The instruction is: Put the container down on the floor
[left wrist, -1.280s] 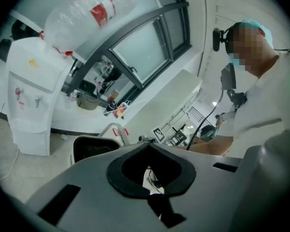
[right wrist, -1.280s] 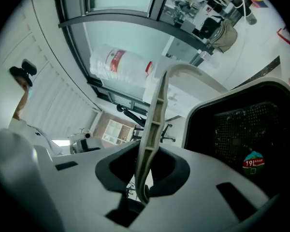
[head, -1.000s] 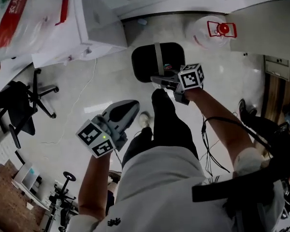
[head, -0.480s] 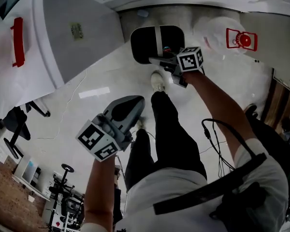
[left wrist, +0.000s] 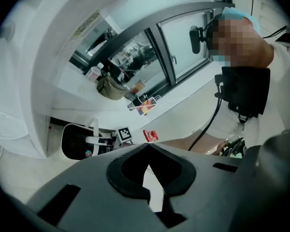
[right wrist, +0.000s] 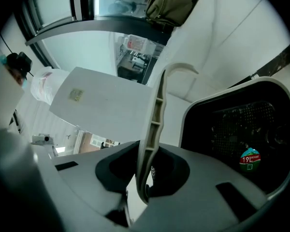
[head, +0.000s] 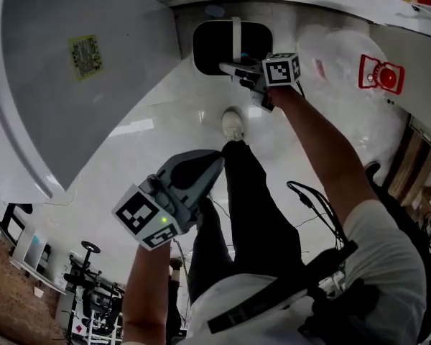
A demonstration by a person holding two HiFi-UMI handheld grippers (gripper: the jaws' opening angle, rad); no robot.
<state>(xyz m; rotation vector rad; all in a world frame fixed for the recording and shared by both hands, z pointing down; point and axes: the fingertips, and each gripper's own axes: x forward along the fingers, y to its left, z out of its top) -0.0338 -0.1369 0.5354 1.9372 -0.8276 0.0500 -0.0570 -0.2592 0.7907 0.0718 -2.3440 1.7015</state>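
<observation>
Over the floor point(head: 158, 121), black container point(head: 214, 49) hung by its white handle point(right wrist: 154, 115), right gripper point(head: 233, 70) fingers clamped on handle, round sticker point(right wrist: 250, 158) reading "19L", left gripper point(head: 212, 164) fingers together, empty.

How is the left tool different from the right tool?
The right tool is shut on the white handle of the black container; the left tool has its jaws together with nothing in them. In the head view, the right tool reaches far forward over the container, while the left tool sits close beside the person's leg. Both are grey and carry a cube with square markers.
</observation>
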